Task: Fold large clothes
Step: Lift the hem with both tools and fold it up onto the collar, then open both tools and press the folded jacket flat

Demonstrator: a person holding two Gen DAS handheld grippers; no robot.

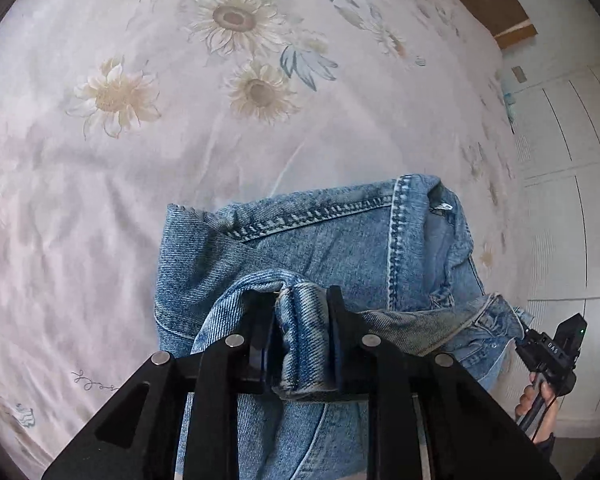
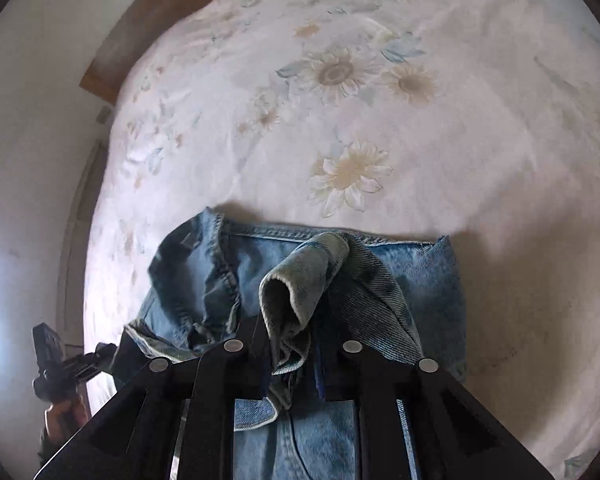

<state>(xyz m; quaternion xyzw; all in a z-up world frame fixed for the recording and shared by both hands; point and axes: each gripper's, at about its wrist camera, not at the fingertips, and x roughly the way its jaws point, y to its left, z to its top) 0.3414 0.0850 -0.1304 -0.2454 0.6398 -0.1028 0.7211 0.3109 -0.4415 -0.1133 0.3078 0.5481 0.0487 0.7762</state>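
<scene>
So the denim jacket (image 1: 340, 248) is lying partly folded on the bed, on a pale floral bedsheet (image 1: 100, 200) with big sunflower prints, sitting near the bed's near edge and over toward the corner by the white wardrobe (image 1: 572, 200). The left gripper (image 1: 302, 344) has its two black fingers clamped on a bunched-up fold of faded denim, looks like a cuff or hem edge. The right gripper (image 2: 296, 354) is pinched on another rolled bit of the jacket, with the lighter inside of the fabric curling up between its fingers. Each gripper shows up at the edge of the other one's camera, just beside the jacket. A wooden headboard (image 2: 148, 28) runs along the bed's far edge.
</scene>
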